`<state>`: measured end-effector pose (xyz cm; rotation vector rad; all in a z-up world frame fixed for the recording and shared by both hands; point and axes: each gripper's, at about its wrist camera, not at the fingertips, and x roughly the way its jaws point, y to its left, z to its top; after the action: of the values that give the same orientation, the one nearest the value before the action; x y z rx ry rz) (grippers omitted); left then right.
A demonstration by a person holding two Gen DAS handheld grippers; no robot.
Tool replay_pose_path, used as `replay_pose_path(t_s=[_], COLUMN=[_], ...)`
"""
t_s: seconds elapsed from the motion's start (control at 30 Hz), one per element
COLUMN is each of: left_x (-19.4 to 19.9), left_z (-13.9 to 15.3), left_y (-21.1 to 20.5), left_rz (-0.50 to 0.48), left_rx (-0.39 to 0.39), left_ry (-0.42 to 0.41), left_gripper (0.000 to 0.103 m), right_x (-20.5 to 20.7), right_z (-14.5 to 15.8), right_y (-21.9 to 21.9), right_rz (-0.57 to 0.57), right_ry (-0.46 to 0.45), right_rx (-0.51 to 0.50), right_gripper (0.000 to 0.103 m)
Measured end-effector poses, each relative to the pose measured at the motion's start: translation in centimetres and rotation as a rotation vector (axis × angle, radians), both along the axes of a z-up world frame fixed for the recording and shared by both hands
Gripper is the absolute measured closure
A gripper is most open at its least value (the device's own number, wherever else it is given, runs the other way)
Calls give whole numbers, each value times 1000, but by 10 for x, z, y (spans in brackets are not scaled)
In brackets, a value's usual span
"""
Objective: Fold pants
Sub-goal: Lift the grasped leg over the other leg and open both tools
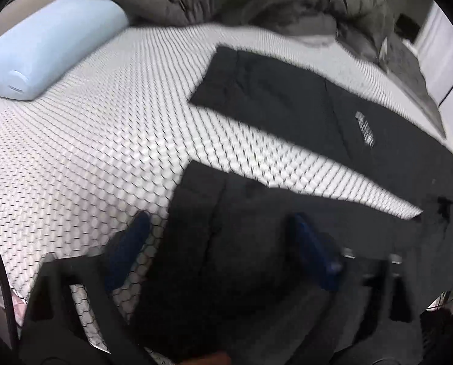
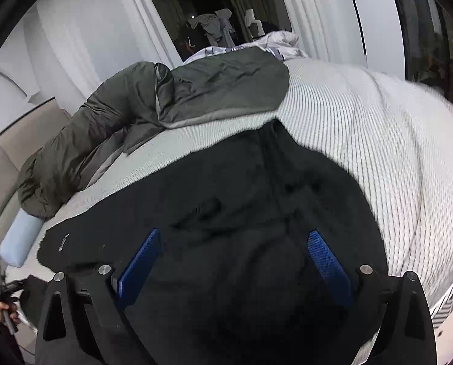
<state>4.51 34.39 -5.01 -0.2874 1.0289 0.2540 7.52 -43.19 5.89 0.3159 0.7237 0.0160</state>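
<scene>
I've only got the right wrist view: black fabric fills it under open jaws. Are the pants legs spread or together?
Observer: Spread. In the left wrist view the two legs of the black pants lie apart in a V on the white bed cover.
Operator: Left gripper holding anything?
Observer: No. The left gripper is open above the nearer leg, nothing between its blue pads.
Operator: Any marking to orient by?
Observer: A white print sits on the farther leg.
Operator: Anything else on the bed that side?
Observer: A light blue pillow at the far left, clear of the pants.
</scene>
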Motion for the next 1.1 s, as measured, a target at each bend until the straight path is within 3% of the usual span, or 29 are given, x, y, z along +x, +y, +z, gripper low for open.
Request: replay_pose_path(t_s=[0.03,0.07,0.13,0.23,0.3,0.37,0.43,0.5,0.57,0.73,0.8,0.87,0.93,1.0,1.1], left_x=[4,6,6,5,11,17,15,3,-17,-40,-43,-38,-27,-19,-14], left_z=[-6,-6,1,19,17,8,10,21,38,79,90,92,87,83,69], left_y=[-2,-2,-4,8,19,20,13,4,-10,-59,-88,-117,-141,-171,-199], left_rz=[11,23,33,126,193,204,211,221,222,143,102,41,-15,-57,-90], left_rx=[23,41,23,8,-6,-8,33,68,54,101,116,108,104,115,99], left_ry=[28,13,-56,-154,-134,-63,-50,-91,-169,-270,-300,-309,-300,-289,-268], left_gripper=[32,49,66,67,65,62,59,44,25,0,1,1,1,1,1], right_x=[-1,-3,-9,-20,-25,-28,-29,-30,-29,-22,-18,-20,-26,-37,-43], right_z=[-3,-4,-5,-5,-7,-14,-22,-27,-34,-52,-60,-57,-42,-24,-24], right_y=[-4,-9,-21,-43,-57,-71,-83,-89,-92,-90,-87,-85,-75,-62,-64], right_rz=[-9,-25,-64,-125,-161,-212,-238,-237,-206,-163,-169,-160,-95,-50,-96], right_ry=[3,6,-6,-16,-6,30,72,96,128,210,237,226,157,66,68], right_rx=[14,26,28,49,55,60,82,99,134,132,106,108,104,81,21], right_gripper=[4,4,4,4,4,4,4,4,4,5,17,61,76,79,79])
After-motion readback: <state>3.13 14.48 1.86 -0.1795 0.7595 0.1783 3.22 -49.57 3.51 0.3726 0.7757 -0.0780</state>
